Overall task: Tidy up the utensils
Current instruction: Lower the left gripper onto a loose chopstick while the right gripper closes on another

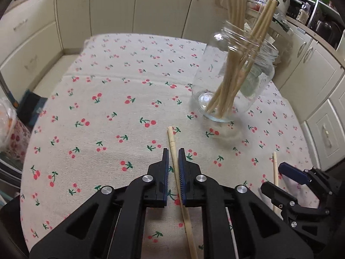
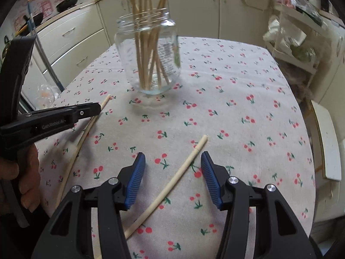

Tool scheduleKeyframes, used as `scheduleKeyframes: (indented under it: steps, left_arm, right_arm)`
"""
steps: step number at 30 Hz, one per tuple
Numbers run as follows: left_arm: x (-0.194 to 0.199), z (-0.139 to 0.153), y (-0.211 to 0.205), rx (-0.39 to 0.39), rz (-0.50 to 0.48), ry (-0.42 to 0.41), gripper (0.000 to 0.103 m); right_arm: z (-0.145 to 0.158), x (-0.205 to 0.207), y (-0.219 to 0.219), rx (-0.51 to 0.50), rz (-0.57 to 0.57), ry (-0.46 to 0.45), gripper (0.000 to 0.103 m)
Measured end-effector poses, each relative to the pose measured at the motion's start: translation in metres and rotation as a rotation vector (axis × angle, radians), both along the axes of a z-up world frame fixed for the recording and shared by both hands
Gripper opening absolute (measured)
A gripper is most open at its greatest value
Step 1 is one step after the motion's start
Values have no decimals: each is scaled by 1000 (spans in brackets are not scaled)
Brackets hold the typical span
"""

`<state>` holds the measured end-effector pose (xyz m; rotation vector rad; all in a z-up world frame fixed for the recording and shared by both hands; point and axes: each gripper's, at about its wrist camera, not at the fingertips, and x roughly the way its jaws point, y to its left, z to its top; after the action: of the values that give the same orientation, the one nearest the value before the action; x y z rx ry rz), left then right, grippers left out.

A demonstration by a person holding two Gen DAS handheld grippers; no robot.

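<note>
A glass jar holding several bamboo chopsticks stands on the cherry-print tablecloth. My left gripper is shut on a loose chopstick that lies near the jar, pads pinching its upper part. From the right wrist view this gripper and its chopstick are at the left, with a hand on the handle. My right gripper stands open over a second chopstick, which lies slanted between the fingers, untouched.
Cream cabinets surround the table on the far and right sides. A cluttered shelf stands to the right. A plastic container sits past the table's left edge. A white chair back is at the right edge.
</note>
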<state>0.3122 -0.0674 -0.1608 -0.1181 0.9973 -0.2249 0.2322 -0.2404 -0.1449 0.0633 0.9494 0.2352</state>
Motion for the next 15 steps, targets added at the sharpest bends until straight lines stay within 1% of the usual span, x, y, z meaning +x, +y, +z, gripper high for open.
scheduleKeyframes:
  steps: [3,5,6,7,8,10,13,15]
  left_arm:
    - [5,1,-1,8,-12,8,9]
    - [11,0,-4,26,-18,13,9]
    - [15,-1,-9,45,-26,19,9]
    - [17,-2,-13,63,-31,23,9]
    - [18,-3,-16,71,-33,20,9]
    - [20,-2,-19,91,-36,17,9]
    - [21,1,-19,101,-26,20,9]
    - [18,0,-19,115,-37,27,11]
  right_arm:
    - [1,-5,2,-15,-23,9,53]
    - [1,-9,6,-48,-49,-2,44]
    - [0,-10,8,-62,-45,-11,36]
    - [0,-10,10,-68,-36,-18,21]
    - [0,-8,10,-67,-27,-21,14]
    - [0,-5,10,-62,-6,-22,13]
    - [0,0,-1,-10,-19,10,13]
    - [0,1,-2,-7,-13,23,13]
